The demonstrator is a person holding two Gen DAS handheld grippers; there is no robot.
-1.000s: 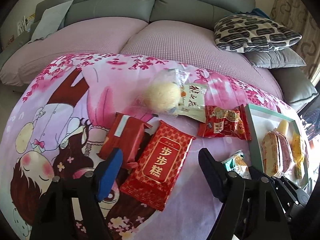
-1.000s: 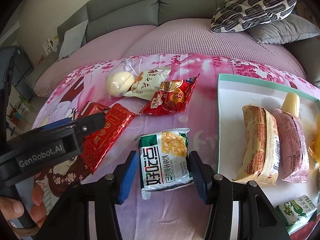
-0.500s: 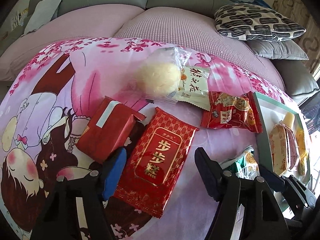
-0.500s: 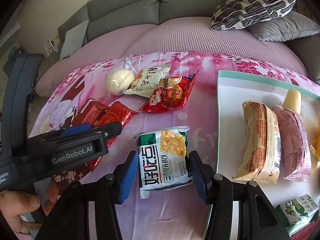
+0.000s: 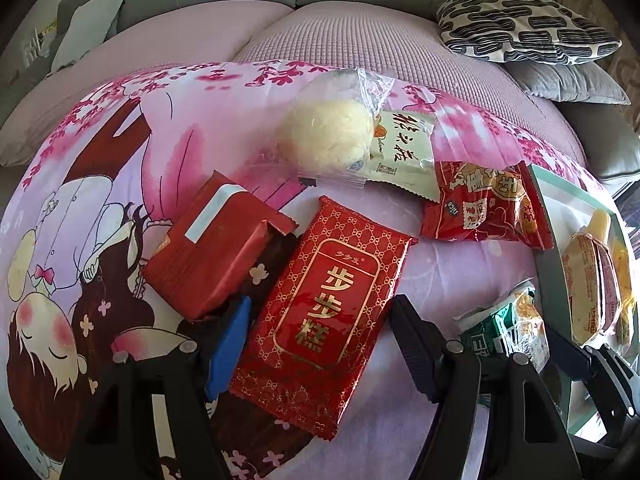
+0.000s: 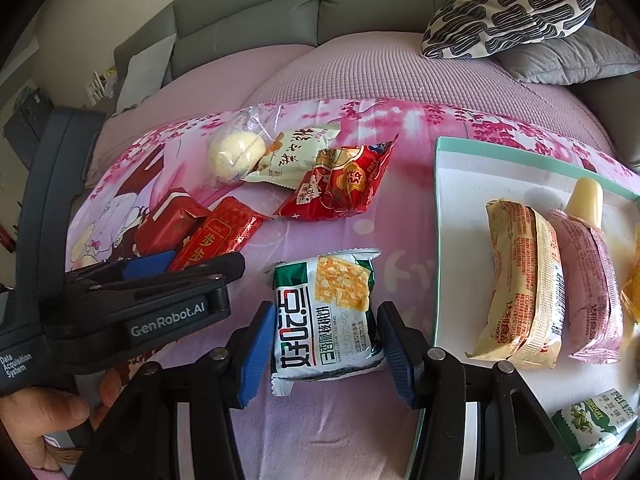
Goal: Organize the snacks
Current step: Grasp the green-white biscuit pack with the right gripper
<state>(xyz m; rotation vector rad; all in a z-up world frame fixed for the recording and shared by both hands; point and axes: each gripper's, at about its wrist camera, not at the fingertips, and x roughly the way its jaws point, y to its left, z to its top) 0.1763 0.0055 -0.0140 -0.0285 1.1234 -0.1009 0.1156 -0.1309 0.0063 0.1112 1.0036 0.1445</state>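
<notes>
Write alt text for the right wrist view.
The right gripper straddles a green-and-white snack packet lying on a pink cartoon-print cloth. A white tray to the right holds wrapped snacks; more packets lie behind, and the left gripper reaches in from the left.

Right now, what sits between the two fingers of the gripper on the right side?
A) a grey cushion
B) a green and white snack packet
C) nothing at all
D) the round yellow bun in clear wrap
B: in the right wrist view the green and white snack packet lies on the pink cloth between the fingers of the right gripper, whose pads stand at its two sides.
</notes>
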